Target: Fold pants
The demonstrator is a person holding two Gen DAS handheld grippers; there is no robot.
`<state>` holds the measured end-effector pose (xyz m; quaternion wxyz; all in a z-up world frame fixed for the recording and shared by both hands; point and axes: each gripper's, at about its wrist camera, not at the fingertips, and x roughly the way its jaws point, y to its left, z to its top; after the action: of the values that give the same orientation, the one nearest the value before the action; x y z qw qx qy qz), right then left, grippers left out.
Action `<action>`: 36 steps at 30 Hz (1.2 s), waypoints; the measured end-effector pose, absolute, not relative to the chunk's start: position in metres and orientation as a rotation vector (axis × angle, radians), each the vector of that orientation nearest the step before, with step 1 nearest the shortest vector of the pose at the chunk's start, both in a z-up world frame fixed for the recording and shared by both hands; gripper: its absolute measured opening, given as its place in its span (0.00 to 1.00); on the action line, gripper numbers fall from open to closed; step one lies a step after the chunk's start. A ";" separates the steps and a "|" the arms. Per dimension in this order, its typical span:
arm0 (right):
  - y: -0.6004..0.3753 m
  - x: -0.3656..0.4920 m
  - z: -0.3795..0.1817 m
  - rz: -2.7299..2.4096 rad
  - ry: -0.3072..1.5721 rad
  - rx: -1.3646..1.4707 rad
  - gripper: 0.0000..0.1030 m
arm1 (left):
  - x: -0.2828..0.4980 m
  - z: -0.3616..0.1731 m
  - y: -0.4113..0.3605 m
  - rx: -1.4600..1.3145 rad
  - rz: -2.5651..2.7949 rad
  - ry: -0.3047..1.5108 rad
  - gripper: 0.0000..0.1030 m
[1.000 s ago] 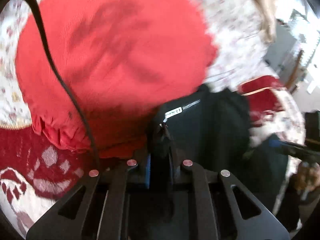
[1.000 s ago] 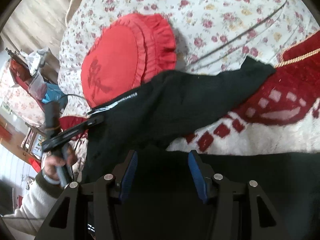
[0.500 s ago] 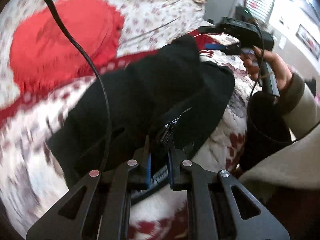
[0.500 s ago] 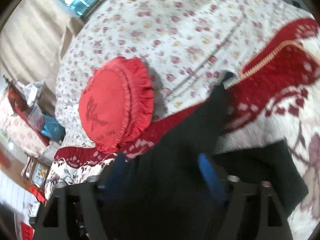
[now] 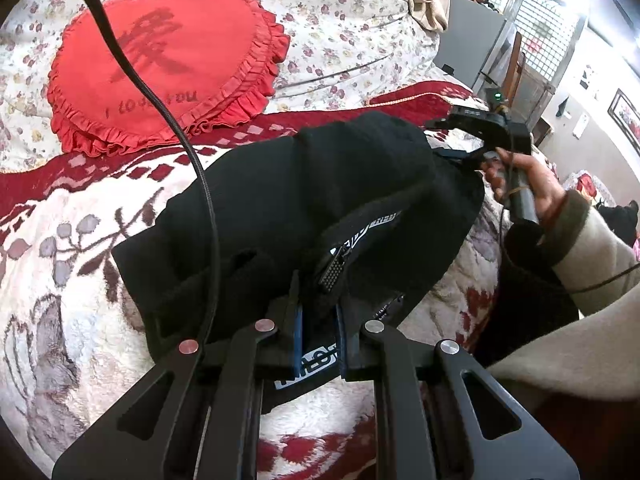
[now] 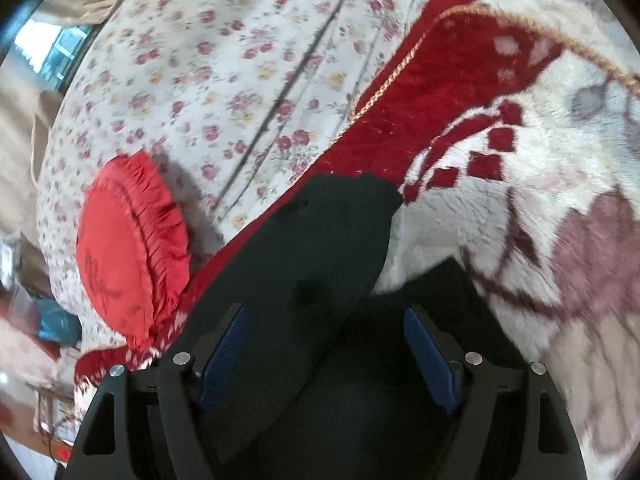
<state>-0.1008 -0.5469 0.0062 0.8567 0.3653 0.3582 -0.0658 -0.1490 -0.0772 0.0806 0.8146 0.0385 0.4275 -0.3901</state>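
- The black pants lie heaped on a plush red-and-cream blanket, doubled over so that one layer rests on another, with a white-lettered waistband strip showing along a fold.
- The left gripper has its blue-padded fingers pressed close together on the near edge of the pants, pinching the cloth beside a white label with dark lettering; a small black zipper pull hangs just above the pinch.
- A black cable runs from the top left of the left wrist view down across the pants toward the gripper body.
- In the same view the right gripper sits at the far end of the pants, held by the person's right hand, with a cream sleeve behind it; its tips touch or sink into the black cloth, and from here I cannot tell how wide they stand.
- The right wrist view settles that: the right gripper has its blue pads spread wide apart, with pants cloth lying between and beneath them, not clamped.
- From that side one fold of the pants reaches forward to the blanket's red border.
- A red heart-shaped frilled cushion lies beyond the pants on a floral bedsheet, apart from the pants; it appears at left in the right wrist view as well.
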 end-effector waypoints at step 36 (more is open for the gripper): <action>-0.431 -0.185 0.091 0.244 0.795 0.315 0.44 | -0.187 0.099 -0.033 0.036 -0.794 1.021 0.20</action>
<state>-0.1850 -0.4308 0.0914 0.9028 0.1522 0.3844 0.1183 -0.1867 -0.0327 0.0989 0.7980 0.0167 0.4754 -0.3699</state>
